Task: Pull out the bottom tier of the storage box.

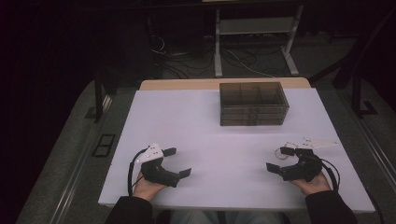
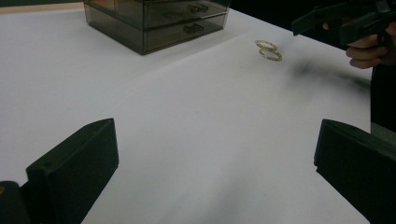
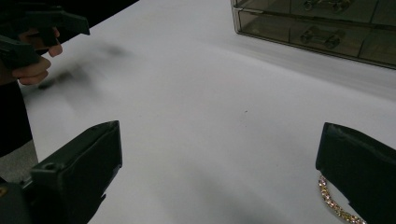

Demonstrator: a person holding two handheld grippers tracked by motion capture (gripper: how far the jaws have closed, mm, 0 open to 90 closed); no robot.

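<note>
Lying flat on the white desk (image 1: pixel 224 140) near its right edge, two thin gold rings (image 2: pixel 268 50) set with tiny sparkling stones rest side by side, touching. The right tool (image 1: pixel 280 158) hangs released just beside them, jaws spread wide with nothing between. The left tool (image 1: pixel 180 162) gapes released too, well apart from them, with the smoky drawer box (image 1: pixel 253 103) farther back.

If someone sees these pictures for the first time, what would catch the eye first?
First the smoky transparent drawer box, standing at the far middle of the white table. Then the two sparkling bangles, lying close to the right gripper. Both it and the left gripper rest near the front edge with fingers wide open and nothing between them.
</note>
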